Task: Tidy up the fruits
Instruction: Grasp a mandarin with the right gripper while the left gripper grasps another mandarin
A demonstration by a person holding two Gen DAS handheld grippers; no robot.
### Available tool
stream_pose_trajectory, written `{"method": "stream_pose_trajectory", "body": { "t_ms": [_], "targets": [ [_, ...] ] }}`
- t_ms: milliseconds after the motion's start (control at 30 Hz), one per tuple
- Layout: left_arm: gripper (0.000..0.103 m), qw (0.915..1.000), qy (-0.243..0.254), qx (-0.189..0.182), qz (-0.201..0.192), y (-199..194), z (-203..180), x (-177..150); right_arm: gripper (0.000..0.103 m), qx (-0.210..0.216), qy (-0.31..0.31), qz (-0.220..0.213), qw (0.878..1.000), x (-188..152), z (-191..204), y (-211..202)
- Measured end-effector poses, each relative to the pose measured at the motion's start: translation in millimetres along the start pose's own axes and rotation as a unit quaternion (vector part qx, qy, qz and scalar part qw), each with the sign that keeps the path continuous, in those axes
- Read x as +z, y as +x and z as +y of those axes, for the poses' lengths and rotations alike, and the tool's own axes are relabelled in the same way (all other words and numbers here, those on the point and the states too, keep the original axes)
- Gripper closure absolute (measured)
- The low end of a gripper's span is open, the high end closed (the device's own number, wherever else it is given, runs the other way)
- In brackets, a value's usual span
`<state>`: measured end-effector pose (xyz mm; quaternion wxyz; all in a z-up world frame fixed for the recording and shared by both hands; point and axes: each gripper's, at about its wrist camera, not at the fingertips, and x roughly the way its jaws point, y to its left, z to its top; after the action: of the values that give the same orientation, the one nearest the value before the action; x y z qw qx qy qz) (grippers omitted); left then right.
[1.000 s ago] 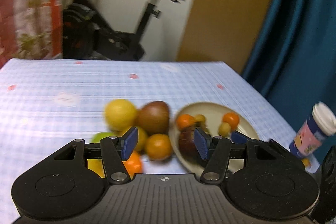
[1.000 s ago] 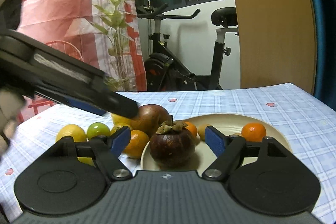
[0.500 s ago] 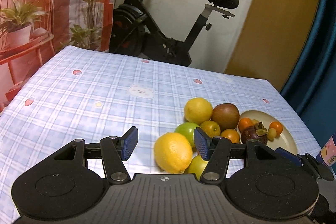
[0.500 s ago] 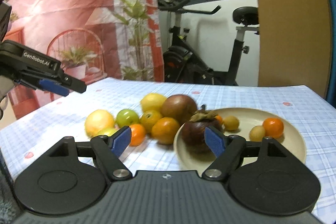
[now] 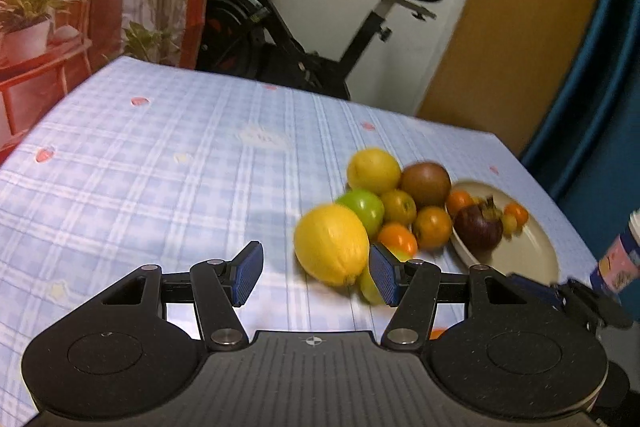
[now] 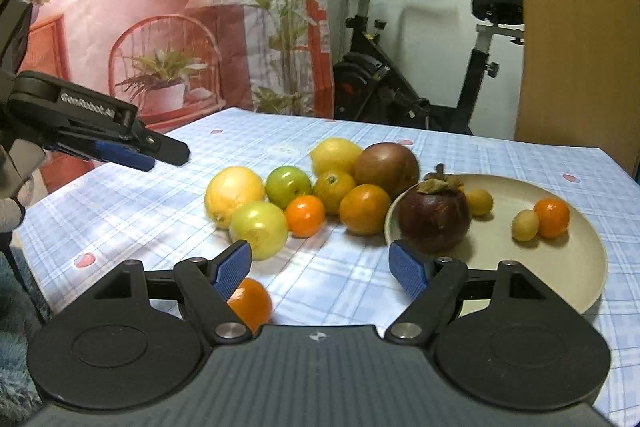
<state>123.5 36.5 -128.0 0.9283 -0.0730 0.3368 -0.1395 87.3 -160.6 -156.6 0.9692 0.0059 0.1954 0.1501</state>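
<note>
A cluster of fruit lies on the blue checked tablecloth: a big lemon, a second lemon, green apples, oranges and a brown round fruit. A beige plate holds a dark mangosteen, a small orange and small yellow fruits. My left gripper is open and empty, just before the big lemon; it also shows in the right wrist view. My right gripper is open and empty above the cloth, near the plate's front left rim. A lone orange lies under its left finger.
A pink and blue bottle with a white cap stands at the table's right edge. An exercise bike stands behind the table, with a printed backdrop at the left and a blue curtain at the right.
My left gripper swung left away from the plate and now sits nearer the big lemon. My right gripper pulled back from the mangosteen, which stays on the plate.
</note>
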Motion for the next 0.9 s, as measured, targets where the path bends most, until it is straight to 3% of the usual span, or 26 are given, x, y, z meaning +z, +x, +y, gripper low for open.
{"method": "stream_pose_trajectory", "body": {
  "t_ms": [100,200,500,600,900],
  "targets": [
    [0.042,0.9999,0.014,-0.005,0.005,1.9,-2.2,-7.1,0.03,0.018,-0.015,0.016,1.0,-2.0,6.6,2.5],
    [0.042,0.9998,0.017,-0.011,0.007,2.4,-2.7,-10.6,0.042,0.039,-0.027,0.038,0.998,-6.3,13.2,7.3],
    [0.042,0.9997,0.014,-0.012,0.015,6.6,-3.6,-14.5,0.047,0.08,-0.036,0.058,0.994,-9.4,21.5,11.5],
    [0.042,0.9997,0.015,-0.012,0.017,7.3,-5.2,-14.9,0.06,0.089,-0.037,0.068,0.993,-11.1,22.5,13.6],
    [0.042,0.9993,0.025,-0.014,0.022,8.9,-9.2,-18.6,0.06,0.097,-0.032,0.068,0.992,-12.9,21.1,13.0]
  ]
}}
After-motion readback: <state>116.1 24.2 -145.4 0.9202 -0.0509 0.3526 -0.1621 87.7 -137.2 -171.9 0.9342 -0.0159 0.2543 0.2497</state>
